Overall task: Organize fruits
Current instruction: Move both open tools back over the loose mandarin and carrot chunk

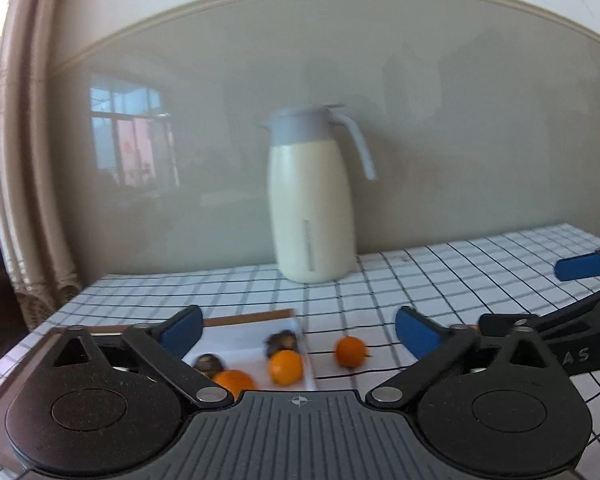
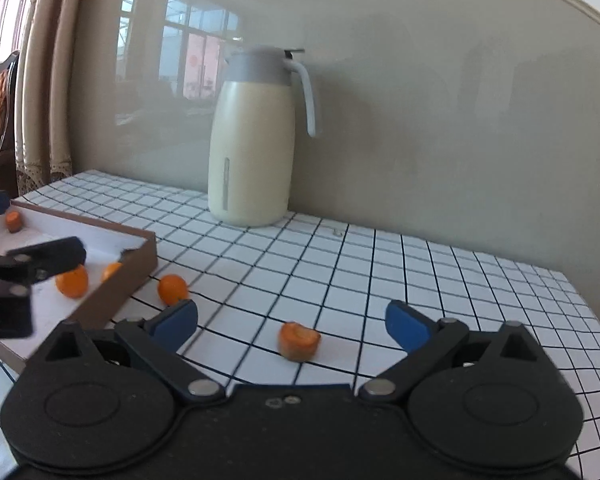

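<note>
The left tongs (image 1: 298, 330) are spread wide and grip nothing, hovering over the near end of a shallow brown box (image 1: 252, 317) with a white floor. Inside the box lie two round, smooth orange fruits (image 1: 286, 367) and two small dark, wrinkled ones (image 1: 282, 342), all a little blurred. One more small orange fruit (image 1: 351, 352) sits on the checked tabletop (image 1: 440, 280) just outside the box's right wall.

The right tongs (image 2: 292, 322) are also released and hold nothing. Between their blue tips, on the tabletop, rests a stubby orange piece (image 2: 299, 340) with a flat cut face turned upward. The loose round fruit (image 2: 172, 289) lies close to the box corner. A cream jug (image 2: 252, 140) with a grey lid stands by the wall.
</note>
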The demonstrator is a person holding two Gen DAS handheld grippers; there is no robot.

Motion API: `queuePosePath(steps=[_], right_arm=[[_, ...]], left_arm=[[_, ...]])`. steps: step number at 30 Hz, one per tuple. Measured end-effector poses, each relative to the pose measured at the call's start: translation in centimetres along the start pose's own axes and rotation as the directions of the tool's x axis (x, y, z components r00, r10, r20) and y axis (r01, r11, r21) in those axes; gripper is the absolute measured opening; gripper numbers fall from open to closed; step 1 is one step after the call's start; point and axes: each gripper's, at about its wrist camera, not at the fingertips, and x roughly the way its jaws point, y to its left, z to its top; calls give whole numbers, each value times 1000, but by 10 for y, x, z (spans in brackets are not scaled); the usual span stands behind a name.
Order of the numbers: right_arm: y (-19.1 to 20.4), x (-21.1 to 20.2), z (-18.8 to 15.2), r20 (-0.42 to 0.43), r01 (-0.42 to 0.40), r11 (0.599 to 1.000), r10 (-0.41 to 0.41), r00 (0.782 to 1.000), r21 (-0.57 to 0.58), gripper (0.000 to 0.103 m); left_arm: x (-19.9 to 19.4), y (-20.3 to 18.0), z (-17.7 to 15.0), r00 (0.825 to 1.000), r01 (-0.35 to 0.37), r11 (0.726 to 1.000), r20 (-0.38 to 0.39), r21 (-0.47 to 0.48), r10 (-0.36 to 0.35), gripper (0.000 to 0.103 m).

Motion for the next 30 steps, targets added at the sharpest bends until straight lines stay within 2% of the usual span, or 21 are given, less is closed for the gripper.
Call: queuePosePath(steps=[1, 2, 5, 8, 13, 19, 23, 25, 30], right_arm=[[-3, 3, -2, -7, -4, 1000, 4, 1000, -8, 90], [-4, 5, -4, -14, -9, 1000, 9, 1000, -13, 89], [-8, 15, -9, -27, -42, 999, 41, 999, -20, 85], [-9, 25, -13, -66, -80, 997, 78, 995, -23, 72], [-7, 36, -17, -87, -110, 994, 108, 990, -13, 66], [-4, 47, -18, -94, -107, 994, 104, 990, -26, 63], [-4, 56, -18, -108, -117, 993, 113, 988, -26, 58], [-5, 60, -19, -115, -123, 992, 120, 986, -21, 52], [-10, 72, -19, -139, -95, 996, 94, 986, 3, 51]], left_arm=[[5, -6, 2, 1000, 5, 1000, -17, 9, -4, 75], [10, -10, 3, 999, 17, 1000, -35, 10, -17, 70], [23, -24, 3, 997, 22, 999, -76, 26, -20, 68], [37, -34, 1, 993, 31, 999, -119, 29, -27, 63], [56, -48, -2, 986, 22, 999, -169, 28, -17, 62], [88, -53, -8, 966, 8, 1000, -259, 20, -3, 62], [99, -54, -10, 959, 6, 1000, -282, 17, -1, 62], [104, -55, -9, 958, 4, 1000, -288, 14, 0, 61], [117, -59, -11, 949, 3, 1000, -316, 23, 5, 58]])
